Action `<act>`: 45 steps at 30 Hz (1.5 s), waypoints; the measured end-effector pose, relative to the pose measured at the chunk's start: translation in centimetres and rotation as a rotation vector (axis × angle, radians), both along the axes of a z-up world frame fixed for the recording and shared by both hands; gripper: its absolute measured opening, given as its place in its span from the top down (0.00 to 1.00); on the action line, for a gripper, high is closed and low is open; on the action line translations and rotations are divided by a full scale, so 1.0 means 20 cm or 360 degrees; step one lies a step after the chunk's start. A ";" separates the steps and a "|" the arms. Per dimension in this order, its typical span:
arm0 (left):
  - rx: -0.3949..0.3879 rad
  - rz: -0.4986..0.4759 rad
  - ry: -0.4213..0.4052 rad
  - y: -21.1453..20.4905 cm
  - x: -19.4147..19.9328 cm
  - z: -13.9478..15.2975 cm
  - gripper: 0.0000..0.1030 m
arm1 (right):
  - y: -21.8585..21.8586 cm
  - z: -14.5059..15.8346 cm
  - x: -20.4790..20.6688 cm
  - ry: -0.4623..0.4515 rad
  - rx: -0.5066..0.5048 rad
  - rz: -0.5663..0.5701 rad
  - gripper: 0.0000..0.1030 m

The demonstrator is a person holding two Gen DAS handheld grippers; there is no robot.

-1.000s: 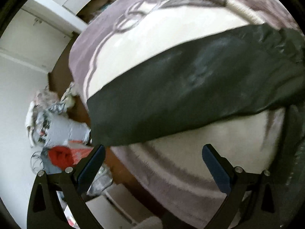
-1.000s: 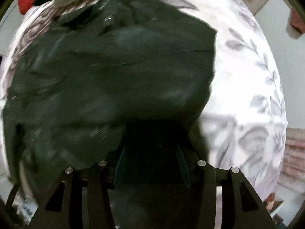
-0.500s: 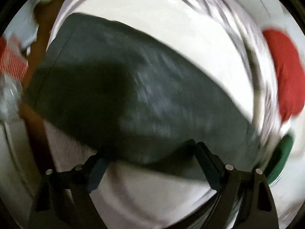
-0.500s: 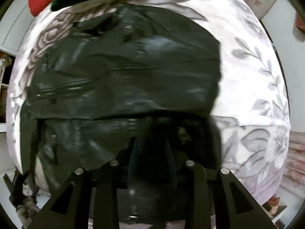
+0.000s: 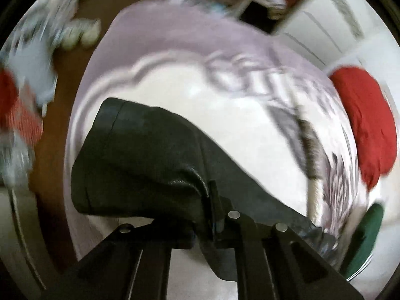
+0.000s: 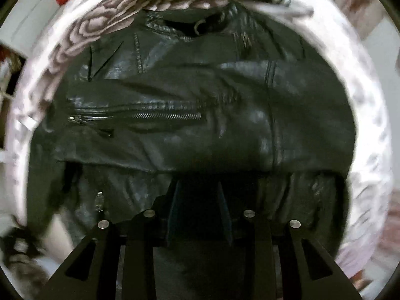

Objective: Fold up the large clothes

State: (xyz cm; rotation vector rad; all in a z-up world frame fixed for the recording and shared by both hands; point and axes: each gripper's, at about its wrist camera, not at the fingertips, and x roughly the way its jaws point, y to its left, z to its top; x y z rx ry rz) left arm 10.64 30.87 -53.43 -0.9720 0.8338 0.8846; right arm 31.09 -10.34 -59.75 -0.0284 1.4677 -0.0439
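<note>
in the left wrist view, a black leather jacket sleeve (image 5: 150, 165) lies over the bed cover (image 5: 190, 92), which is pale with a lilac border and a blurred grey pattern. the leather is smooth and a little grained, with a stitched cuff seam near its far end. the left gripper (image 5: 212, 200) comes from below and points forward along the sleeve; its two black fingers stand almost together, pinching a raised ridge of the leather between them. at the right edge a red garment (image 5: 367, 130) lies in a rounded heap, and below it a green garment (image 5: 365, 235) is cut off by the frame. the room behind the bed is smeared by motion, so its objects are hard to name.

in the right wrist view, the jacket body (image 6: 190, 115) is spread flat on the flowered cover (image 6: 82, 35), with shiny creased leather, a metal zipper (image 6: 140, 117) running sideways, and a collar with a ring (image 6: 200, 26) at the top. a folded panel lies across the lower part. the right gripper (image 6: 197, 200) sits low over the near hem, its fingers narrowly apart with dark material between them; it seems to hold the hem, but the shadow there is too deep to be sure. the red and green clothes appear again at the top edge, partly cut off.
</note>
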 end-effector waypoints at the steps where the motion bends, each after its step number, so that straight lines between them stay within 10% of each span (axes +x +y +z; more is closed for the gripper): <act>1: 0.0062 -0.0052 0.0011 -0.01 0.02 0.05 0.94 | 0.04 0.00 0.02 -0.0026 -0.0107 0.0056 0.60; 3: 0.0241 -0.0212 0.0025 -0.09 0.14 0.20 0.94 | 0.11 -0.03 0.06 -0.0040 -0.0262 0.0165 0.40; 15: 0.0711 -0.1240 -0.0105 -1.14 0.89 0.62 0.95 | -0.34 -0.02 0.14 0.0064 0.0304 -0.0219 0.39; 26: 0.0674 -0.2226 -0.0050 -2.53 1.07 0.27 0.95 | -1.25 0.05 -0.10 0.0036 0.0389 -0.0675 0.39; 30: 0.0707 -0.2294 0.0145 -2.68 1.08 0.10 0.92 | -1.45 0.00 -0.19 0.0071 0.0450 -0.0803 0.39; 34: 0.0680 -0.2219 0.0056 -2.67 1.08 0.12 0.81 | -1.60 -0.02 -0.29 0.0090 0.0554 -0.0867 0.39; 36: 0.0593 -0.2155 -0.0079 -2.62 1.07 0.20 0.25 | -1.66 -0.01 -0.33 0.0092 0.0593 -0.0888 0.39; 37: 0.0569 -0.2123 -0.0124 -2.62 1.07 0.22 0.13 | -1.69 -0.01 -0.34 0.0096 0.0613 -0.0901 0.39; 41: 0.0533 -0.1971 -0.0263 -2.48 1.04 0.41 0.11 | -1.77 0.04 -0.37 0.0089 0.0738 -0.0984 0.39; 45: 0.0497 -0.1769 -0.0101 -2.20 1.05 0.47 0.11 | -1.77 0.12 -0.30 0.0033 0.0882 -0.0975 0.39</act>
